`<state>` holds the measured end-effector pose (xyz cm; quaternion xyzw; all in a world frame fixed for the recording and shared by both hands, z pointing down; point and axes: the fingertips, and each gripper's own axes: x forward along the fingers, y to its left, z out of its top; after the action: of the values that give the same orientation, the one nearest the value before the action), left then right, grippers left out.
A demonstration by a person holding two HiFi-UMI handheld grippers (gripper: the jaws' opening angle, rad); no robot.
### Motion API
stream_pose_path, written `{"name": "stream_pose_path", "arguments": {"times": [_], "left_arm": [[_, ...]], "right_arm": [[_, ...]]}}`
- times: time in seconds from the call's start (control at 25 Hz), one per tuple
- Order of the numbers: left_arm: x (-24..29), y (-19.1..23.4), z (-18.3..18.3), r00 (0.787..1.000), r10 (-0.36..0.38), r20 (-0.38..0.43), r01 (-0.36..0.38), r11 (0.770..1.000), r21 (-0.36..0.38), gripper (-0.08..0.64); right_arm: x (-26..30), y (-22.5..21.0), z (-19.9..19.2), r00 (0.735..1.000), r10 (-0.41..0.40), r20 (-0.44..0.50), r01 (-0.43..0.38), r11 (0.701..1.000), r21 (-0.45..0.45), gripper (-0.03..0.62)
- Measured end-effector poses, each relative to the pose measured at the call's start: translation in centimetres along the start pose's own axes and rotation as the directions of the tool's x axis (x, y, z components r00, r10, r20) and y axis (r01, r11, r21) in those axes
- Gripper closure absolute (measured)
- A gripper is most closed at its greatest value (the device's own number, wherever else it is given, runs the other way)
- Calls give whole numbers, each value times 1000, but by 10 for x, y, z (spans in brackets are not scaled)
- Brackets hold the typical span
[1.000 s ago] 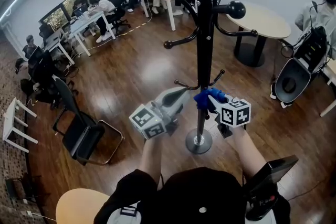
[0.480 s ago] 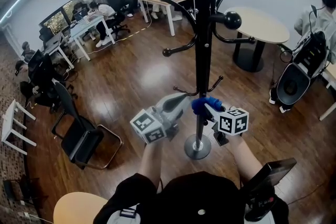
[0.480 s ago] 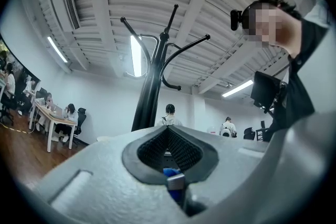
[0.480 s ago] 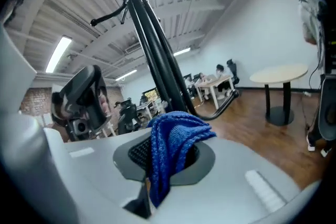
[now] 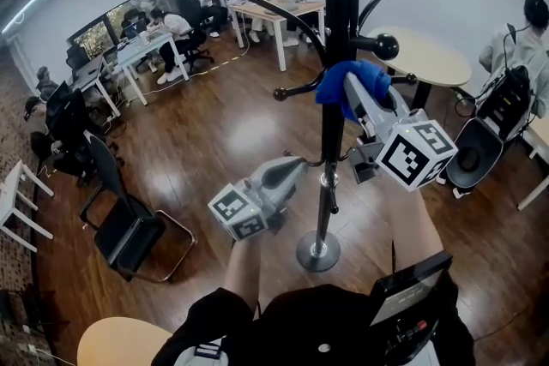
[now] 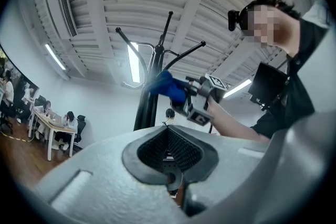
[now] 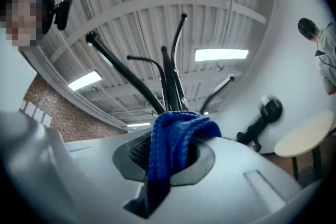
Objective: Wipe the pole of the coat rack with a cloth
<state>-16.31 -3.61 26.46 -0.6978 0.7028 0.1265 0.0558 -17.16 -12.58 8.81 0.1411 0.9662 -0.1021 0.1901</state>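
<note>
The blue cloth (image 5: 364, 75) is pinched in the right gripper (image 5: 350, 90). Its two jaws are closed tight on the cloth, and a bunch of cloth sticks out past the tips. The cloth sits right against the black pole (image 5: 331, 141) of the coat rack. It is high up, about where the long curved hooks (image 5: 292, 86) branch off.

The left gripper (image 5: 296, 167) is lower down than the right one. Its jaws are closed together with nothing between them. Its tip points at the pole and is just beside it, next to the small low hooks (image 5: 347, 155). I cannot tell if it touches the pole.

Under both grippers, the pole goes down to a round base (image 5: 317, 251). The base stands on a shiny brown wood floor (image 5: 214, 133).

Just past the right gripper, one hook ends in a round black ball (image 5: 386, 45). Behind the ball stands a round pale table (image 5: 429, 56).

Out to the side of the left gripper, well apart from it, is a black chair (image 5: 129, 223). Far beyond that gripper, people sit at desks (image 5: 137, 43) along the wall.

The person holding the grippers wears a black top, and both arms reach out toward the pole.
</note>
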Motion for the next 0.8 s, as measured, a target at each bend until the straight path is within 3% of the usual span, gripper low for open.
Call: {"name": "stream_pose_path", "arguments": {"times": [0.16, 0.32, 0.4, 0.52, 0.6, 0.72, 0.8], "left_arm": [[2, -3, 1, 1000, -15, 20, 14, 1000, 15, 558], [1, 3, 9, 998, -15, 56, 14, 1000, 20, 558], [0, 3, 11, 998, -15, 58, 14, 1000, 23, 558], [0, 0, 14, 997, -27, 74, 27, 1000, 2, 558], [2, -3, 14, 997, -33, 75, 33, 999, 1, 558], [-1, -7, 12, 998, -25, 55, 25, 1000, 5, 558], [-3, -7, 11, 999, -21, 47, 21, 1000, 5, 557]], "right_arm": [[-15, 54, 62, 988, 135, 78, -128, 987, -97, 549], [-51, 113, 102, 933, 306, 188, -280, 948, -149, 550], [-56, 128, 110, 920, 336, 202, -304, 937, -172, 549], [-52, 120, 106, 929, 303, 213, -271, 948, -166, 549], [-40, 100, 94, 950, 248, 189, -219, 963, -157, 549], [-17, 52, 59, 990, 94, 103, -80, 988, -131, 549], [-2, 20, 26, 999, 32, 14, -31, 997, -71, 549]]}}
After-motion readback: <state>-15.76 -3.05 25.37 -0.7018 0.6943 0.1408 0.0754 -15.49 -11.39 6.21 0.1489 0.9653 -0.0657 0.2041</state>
